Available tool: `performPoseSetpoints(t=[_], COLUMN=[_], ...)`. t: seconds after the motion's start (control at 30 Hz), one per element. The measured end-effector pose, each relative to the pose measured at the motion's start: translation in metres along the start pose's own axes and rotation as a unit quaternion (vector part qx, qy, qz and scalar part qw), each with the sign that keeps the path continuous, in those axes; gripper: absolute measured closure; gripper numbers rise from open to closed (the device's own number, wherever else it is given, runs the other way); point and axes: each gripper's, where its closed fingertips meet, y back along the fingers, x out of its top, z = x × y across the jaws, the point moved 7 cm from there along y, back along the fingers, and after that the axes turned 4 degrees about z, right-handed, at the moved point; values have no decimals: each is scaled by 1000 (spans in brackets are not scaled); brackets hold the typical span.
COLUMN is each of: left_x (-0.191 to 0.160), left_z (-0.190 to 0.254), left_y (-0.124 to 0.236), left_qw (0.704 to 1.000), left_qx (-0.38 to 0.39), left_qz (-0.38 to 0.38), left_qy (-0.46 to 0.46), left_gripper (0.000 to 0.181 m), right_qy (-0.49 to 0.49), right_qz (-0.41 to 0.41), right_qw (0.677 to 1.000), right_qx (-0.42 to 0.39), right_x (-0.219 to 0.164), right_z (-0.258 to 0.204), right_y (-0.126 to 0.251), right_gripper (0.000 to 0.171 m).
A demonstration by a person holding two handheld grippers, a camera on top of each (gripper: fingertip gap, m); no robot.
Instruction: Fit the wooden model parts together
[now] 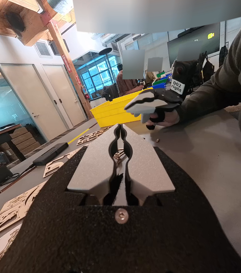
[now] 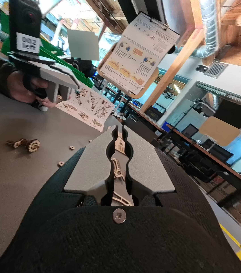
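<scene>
My left gripper [image 1: 120,127] is shut, its tips touching, low over the grey table [image 1: 190,162]. A small curly wooden piece [image 1: 118,156] shows through the gap between the fingers; I cannot tell if it is held. My right gripper [image 2: 120,128] is shut to a thin slit, tilted above the table. A pale wooden frame part [image 2: 117,169] shows through its gap, apparently lying below. A wooden gear-and-axle assembly [image 2: 28,144] lies on the table to the left. The other gripper shows in each view, the right one [image 1: 131,108] and the left one [image 2: 76,85].
Laser-cut wooden sheets [image 1: 12,209] lie at the left, with a black power brick [image 1: 52,153]. A yellow bin [image 1: 112,112] stands behind. Small wooden rings [image 2: 71,147], an instruction sheet [image 2: 87,106], a green bin [image 2: 66,65] and a clipboard on a stand [image 2: 134,59] are around. Left tips to right tips: about 10 cm.
</scene>
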Motion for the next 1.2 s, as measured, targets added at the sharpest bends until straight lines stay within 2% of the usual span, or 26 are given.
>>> performPoseSetpoints(t=[0.13,0.2,0.27,0.33,0.37,0.43,0.5,0.57,0.7,0.97,1.1,1.2], left_x=[0,-1,0,-1,-1,-1,-1,-1,-1,-1,-2,-1], left_z=[0,0,0,0,0,0,0,0,0,1,1,1], left_y=[0,0,0,-1,-1,-1,-2,-2,-3,-3,-3,-3], left_qw=[1000,1000,1000,1000,1000,1000,1000,1000,1000,1000,1000,1000], left_qx=[0,0,0,0,0,0,0,0,-1,-1,-2,-2], left_qz=[-1,-1,-1,-2,-2,-2,-3,-3,-4,-4,-5,-5], left_qy=[1,1,0,0,-1,-2,-2,-3,-4,-7,-6,-7], left_gripper=[181,181,181,181,181,181,181,181,181,181,181,181], right_qy=[-2,-8,-30,-70,-95,-163,-227,-258,-254,-256,-249,-247], right_qz=[-42,-78,-126,-183,-230,-339,-403,-419,-478,-487,-489,-485], right_qw=[995,992,989,981,968,922,881,863,829,824,826,829], right_qx=[-85,-103,-70,3,36,92,98,114,139,135,126,129], right_x=[-2,-5,-8,-13,-19,-35,-45,-44,-48,-52,-54,-54], right_z=[30,46,53,50,47,39,35,30,19,9,11,10], right_y=[6,11,14,15,16,24,32,36,45,40,39,38], right_gripper=[168,168,167,167,166,162,160,160,155,154,165,166])
